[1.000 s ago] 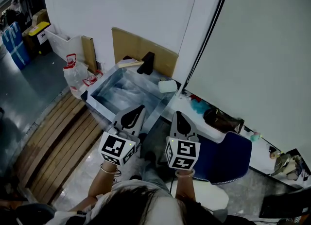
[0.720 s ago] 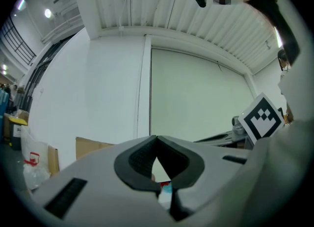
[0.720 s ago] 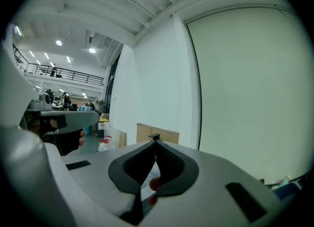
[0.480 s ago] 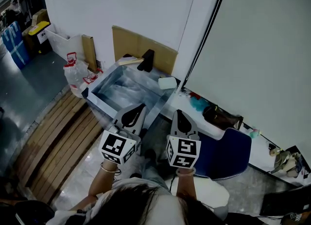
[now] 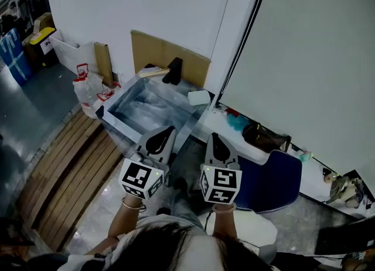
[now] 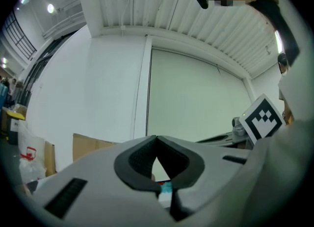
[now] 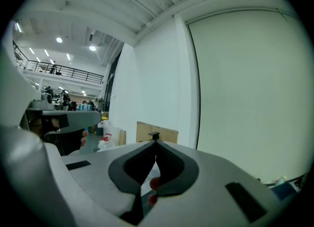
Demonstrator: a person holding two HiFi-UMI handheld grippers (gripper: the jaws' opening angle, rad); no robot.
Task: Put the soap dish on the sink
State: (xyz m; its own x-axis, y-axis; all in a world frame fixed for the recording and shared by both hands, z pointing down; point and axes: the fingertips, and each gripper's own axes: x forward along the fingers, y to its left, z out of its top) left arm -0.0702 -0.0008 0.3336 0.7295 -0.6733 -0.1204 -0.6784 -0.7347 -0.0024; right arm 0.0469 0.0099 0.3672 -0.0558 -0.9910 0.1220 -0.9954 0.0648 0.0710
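Observation:
The steel sink (image 5: 120,124) stands on the floor against the white wall, with a black tap (image 5: 172,71) at its back. A small white soap dish (image 5: 199,97) rests on the sink's back right corner. My left gripper (image 5: 169,131) and right gripper (image 5: 213,138) are held side by side in front of the sink, well short of the dish. Both are shut with nothing between the jaws, as the left gripper (image 6: 156,138) and right gripper (image 7: 156,143) views show. Those two views look upward at wall and ceiling, with the dish out of sight.
Cardboard sheets (image 5: 170,58) lean on the wall behind the sink. A water jug (image 5: 85,87) stands at its left and wooden slats (image 5: 61,170) lie on the floor. Right of the sink are a white ledge (image 5: 222,132), a teal thing (image 5: 237,123), a dark bag (image 5: 263,138) and a blue chair (image 5: 272,182).
Both grippers stay shut and in nearly the same place. The sink and dish have slid slightly left and up in the head view.

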